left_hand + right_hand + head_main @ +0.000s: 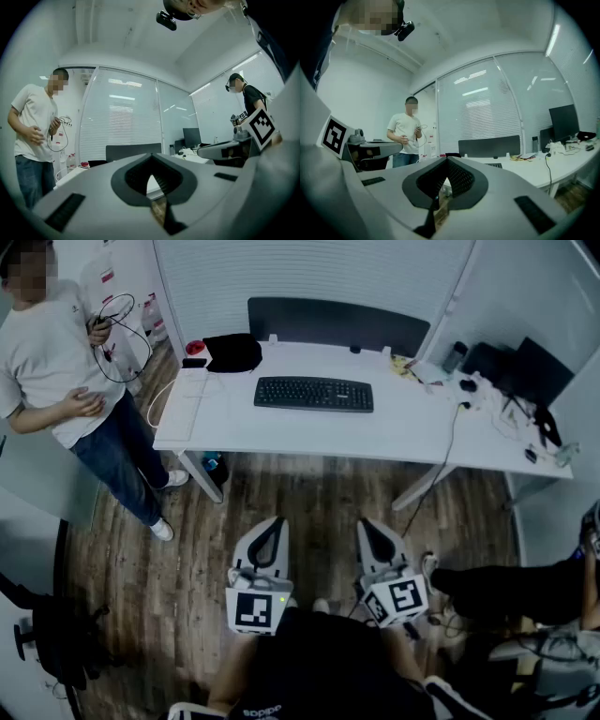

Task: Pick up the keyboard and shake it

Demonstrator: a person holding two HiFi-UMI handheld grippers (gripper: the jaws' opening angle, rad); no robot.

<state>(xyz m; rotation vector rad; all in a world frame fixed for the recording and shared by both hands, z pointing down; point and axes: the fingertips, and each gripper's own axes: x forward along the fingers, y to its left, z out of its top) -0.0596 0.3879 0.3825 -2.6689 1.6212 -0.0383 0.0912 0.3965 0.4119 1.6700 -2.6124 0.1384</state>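
The black keyboard (313, 394) lies flat, keys up, on the white desk (281, 432), straight ahead of both grippers and well apart from them. Its long axis runs crosswise to the way the 2 grippers point, from ahead of the left gripper (272, 529) over to ahead of the right gripper (373, 531). It sits slightly askew, the right end a touch nearer the tools than the left end. One long edge faces the grippers. In the right gripper view it shows only as a thin dark strip on the desk top, just right of the jaws.

Both grippers hang side by side over the wooden floor (309, 493), short of the desk's near edge, tips toward the desk. The left gripper's jaws are pressed together with nothing between them, and it touches nothing. The right gripper's jaws are likewise together and empty.

Ahead and to the left of the left gripper, a black bundle (232, 352) rests on the desk's far corner. Farther left a person (66, 381) stands beside the desk holding a looped cable (120, 338).
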